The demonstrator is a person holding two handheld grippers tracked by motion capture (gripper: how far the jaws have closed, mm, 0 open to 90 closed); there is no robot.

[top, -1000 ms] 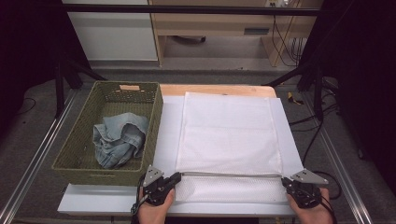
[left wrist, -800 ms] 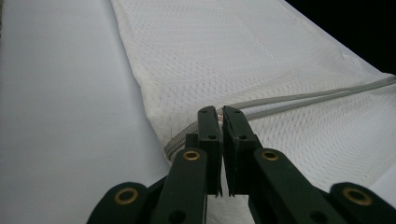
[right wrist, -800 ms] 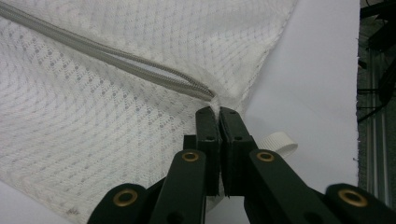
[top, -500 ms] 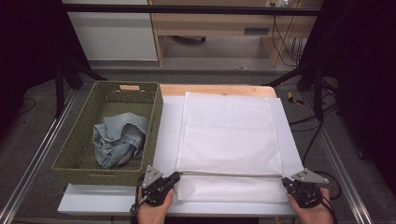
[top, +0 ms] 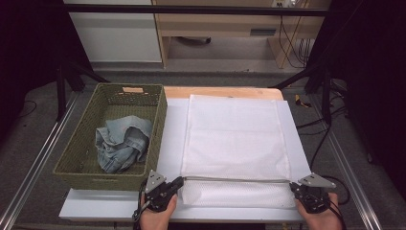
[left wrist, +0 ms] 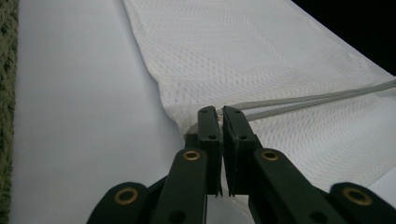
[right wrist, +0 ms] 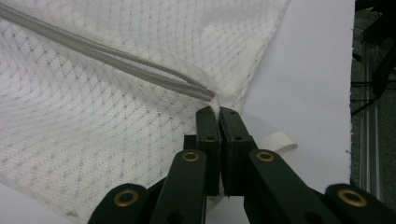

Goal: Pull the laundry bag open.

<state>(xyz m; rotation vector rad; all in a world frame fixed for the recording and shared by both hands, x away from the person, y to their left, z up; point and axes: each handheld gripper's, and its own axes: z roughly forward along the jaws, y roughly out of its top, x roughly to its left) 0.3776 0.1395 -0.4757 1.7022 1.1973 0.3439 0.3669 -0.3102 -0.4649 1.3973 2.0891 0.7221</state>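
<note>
Both tools clamped the mesh bag [top: 235, 143] at its near corners: left tool [top: 178, 182] on one, right tool [top: 293, 188] on the other. Zipper [top: 237, 180] ran straight between them; the bag lay flat on the surface [top: 172, 124], extending away from both.

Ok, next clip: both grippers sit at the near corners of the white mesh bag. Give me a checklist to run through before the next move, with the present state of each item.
1. Left gripper shut on the mesh bag corner: ok.
2. Right gripper shut on the opposite near corner: ok.
3. Zipper open along the near edge: ok, it gapes in the right gripper view.
4. Bag flat on the white sheet: ok.
5. Jeans in the basket, ready to load: ok.
6. Grip firm enough to lift the edge: cannot tell.
</note>
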